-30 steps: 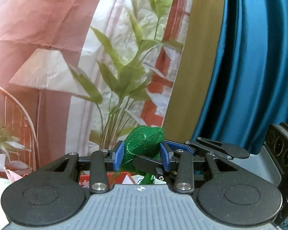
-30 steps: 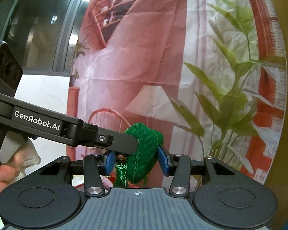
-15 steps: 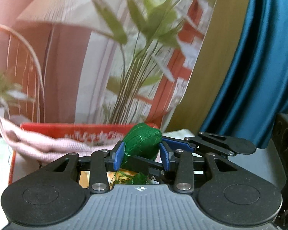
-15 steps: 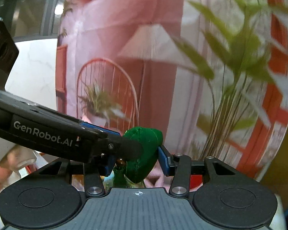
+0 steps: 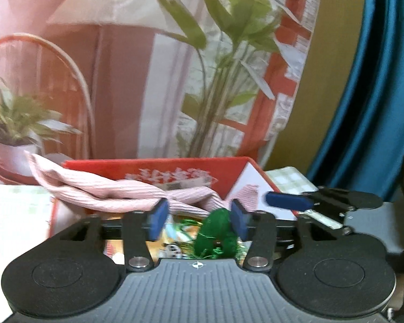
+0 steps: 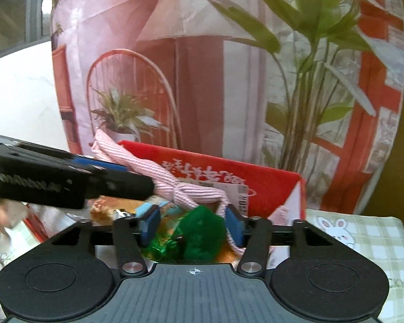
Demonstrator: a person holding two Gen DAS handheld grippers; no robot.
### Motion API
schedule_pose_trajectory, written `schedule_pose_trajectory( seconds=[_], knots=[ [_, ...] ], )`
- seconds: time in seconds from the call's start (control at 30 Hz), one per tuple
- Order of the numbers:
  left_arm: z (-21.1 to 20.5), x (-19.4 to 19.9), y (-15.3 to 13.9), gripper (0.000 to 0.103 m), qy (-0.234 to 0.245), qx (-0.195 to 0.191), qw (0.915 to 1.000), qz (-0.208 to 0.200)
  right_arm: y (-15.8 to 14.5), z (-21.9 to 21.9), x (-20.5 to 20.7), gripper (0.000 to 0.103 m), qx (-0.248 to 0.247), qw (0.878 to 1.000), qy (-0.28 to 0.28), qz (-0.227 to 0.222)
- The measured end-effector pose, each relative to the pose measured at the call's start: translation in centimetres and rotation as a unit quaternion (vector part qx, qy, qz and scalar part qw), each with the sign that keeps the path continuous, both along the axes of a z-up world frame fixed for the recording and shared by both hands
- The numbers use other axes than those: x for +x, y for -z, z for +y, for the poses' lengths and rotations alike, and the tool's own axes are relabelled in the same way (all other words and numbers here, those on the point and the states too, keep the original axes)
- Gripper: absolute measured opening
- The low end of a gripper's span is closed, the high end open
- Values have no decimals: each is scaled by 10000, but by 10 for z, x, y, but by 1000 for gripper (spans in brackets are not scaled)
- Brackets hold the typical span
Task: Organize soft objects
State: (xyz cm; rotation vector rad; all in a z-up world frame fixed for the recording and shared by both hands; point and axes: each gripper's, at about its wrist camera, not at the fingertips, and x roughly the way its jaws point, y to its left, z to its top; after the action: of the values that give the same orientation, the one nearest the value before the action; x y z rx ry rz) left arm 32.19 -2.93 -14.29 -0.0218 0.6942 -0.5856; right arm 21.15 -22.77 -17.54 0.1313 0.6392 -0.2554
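**Both grippers opening over the red box, green pouch between the pads**

The green pouch (image 5: pixel 215 231) sits low in the open red box (image 5: pixel 148 167), on top of mixed clutter, its shiny green tassel strands spread beneath it. Frames are motion-blurred, so whether it is resting or dropping can't be told.

Your left gripper (image 5: pixel 198 222): jaws opening, about mid-width. The pouch is between the blue pads, close against the right-hand pad, with a clear gap to the left-hand pad. No squeeze visible, so read it as released.

Your right gripper (image 6: pixel 192 224): jaws also opening, about mid-width. The pouch (image 6: pixel 202 232) is between its pads too, nearer the right-hand one. Contact there can't be confirmed; the left-hand pad is clear of it.

The two grippers cross over the box: the left one reaches in from the left edge of the right wrist view, the right one's blue fingertip shows at the right of the left wrist view.

A pink ribbed cloth (image 5: pixel 107 193) drapes over the box's back wall and trails into it, just behind the pouch.

The box stands on a counter with a pale checked cloth (image 6: pixel 363 231) bearing a rabbit print. A printed backdrop (image 6: pixel 202 67) with a lamp, chair and plants hangs behind, and a teal curtain (image 5: pixel 377 94) to its right.
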Motion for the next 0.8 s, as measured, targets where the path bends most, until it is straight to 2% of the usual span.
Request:
schedule_pose_trajectory(
  seconds=[0.07,0.1,0.17,0.3,0.53,0.8],
  knots=[
    [5,-5,-9,87,-119,83,9998,-167,-5,-3,-4,68,7,9999,134,-45],
    [8,-7,-14,92,-164,119,9995,-258,-8,-4,-6,71,19,9998,197,-60],
    [15,-13,-23,102,-314,172,9983,-451,-15,-6,-10,87,-1,9993,357,-87],
    [24,-21,-42,103,-668,417,9943,-719,-31,-4,-18,103,-112,9985,504,-153],
    [45,-40,-77,103,-1256,615,9859,-921,-66,5,-30,103,-239,9972,663,-244],
    [65,-83,-122,103,-1357,675,9781,-1424,-114,27,-57,103,-330,9947,872,-445]
  ],
)
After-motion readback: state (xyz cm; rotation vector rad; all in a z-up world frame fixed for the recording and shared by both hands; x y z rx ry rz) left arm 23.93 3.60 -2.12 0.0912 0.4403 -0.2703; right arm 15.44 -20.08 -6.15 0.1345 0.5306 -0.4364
